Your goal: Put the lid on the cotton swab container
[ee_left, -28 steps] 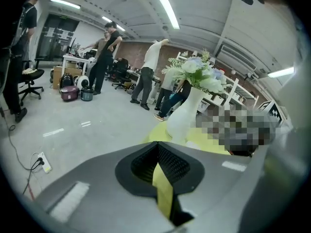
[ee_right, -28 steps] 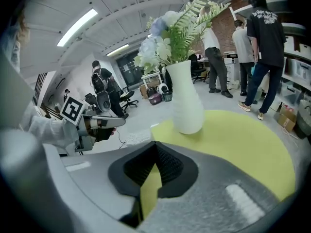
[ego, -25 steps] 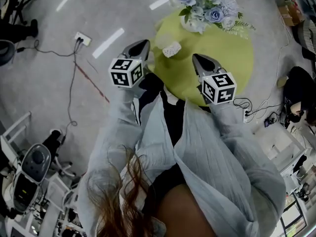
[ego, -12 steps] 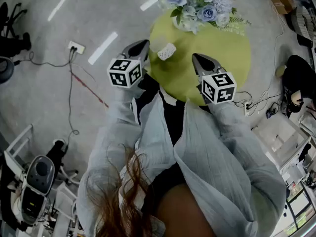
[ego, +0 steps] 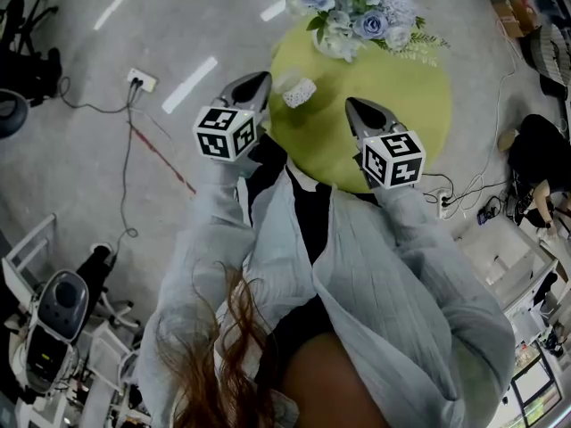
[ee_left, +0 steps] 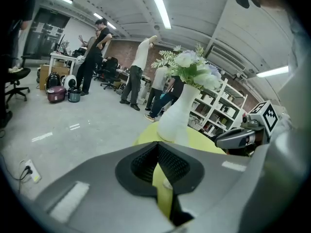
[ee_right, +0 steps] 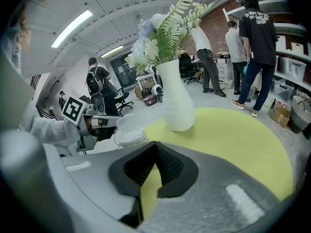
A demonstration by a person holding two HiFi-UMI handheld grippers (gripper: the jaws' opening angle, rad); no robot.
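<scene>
Since left claw [ego: 257, 86] and right claw [ego: 354, 107] are pinched together, empty, this reads as approach: cotton swab container [ego: 301, 91] sits at nine o'clock on the tabletop [ego: 401, 87]; next, find its lid, unclear here.

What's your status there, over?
Left gripper, right gripper shut, empty. Cotton swab container on table, ahead of left gripper, untouched. Flower vase beyond, not blocking.
</scene>
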